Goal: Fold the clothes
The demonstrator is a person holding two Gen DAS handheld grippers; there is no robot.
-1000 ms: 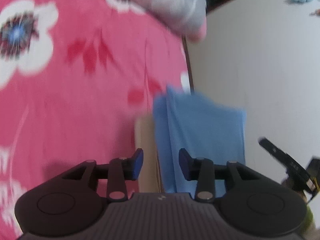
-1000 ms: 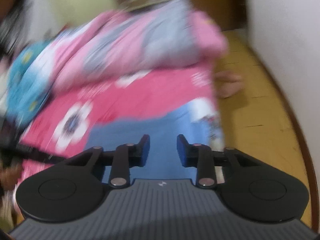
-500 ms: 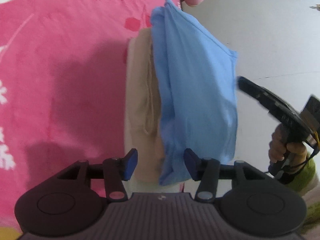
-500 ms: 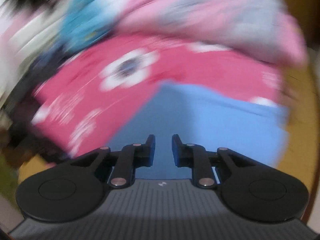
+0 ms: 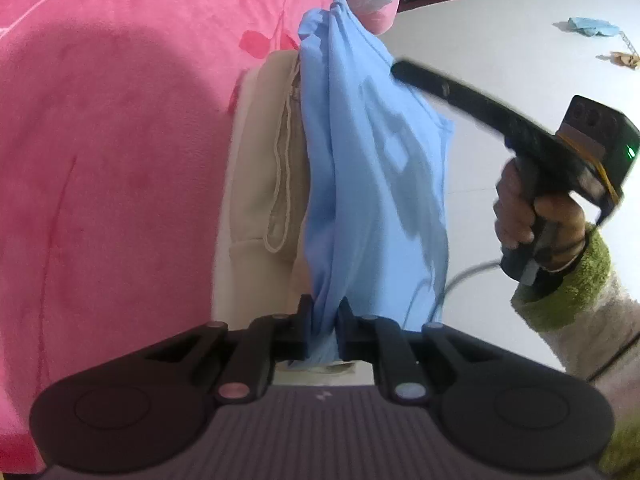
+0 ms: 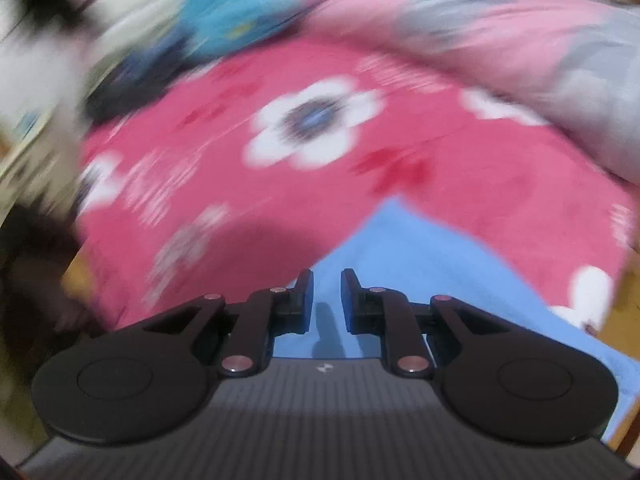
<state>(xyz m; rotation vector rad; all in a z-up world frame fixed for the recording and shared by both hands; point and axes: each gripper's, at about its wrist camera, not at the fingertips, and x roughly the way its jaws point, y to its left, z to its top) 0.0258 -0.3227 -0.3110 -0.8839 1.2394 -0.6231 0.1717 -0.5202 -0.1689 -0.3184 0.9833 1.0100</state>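
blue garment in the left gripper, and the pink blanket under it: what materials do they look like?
Blue garment: thin, matte, soft knit, probably cotton jersey; it bunches into fine folds where the left gripper pinches it and hangs limp. Pink blanket: plush fleece or velour, likely synthetic; it shows a short fuzzy nap with a soft sheen and a printed flower pattern. Exact fibres cannot be told.
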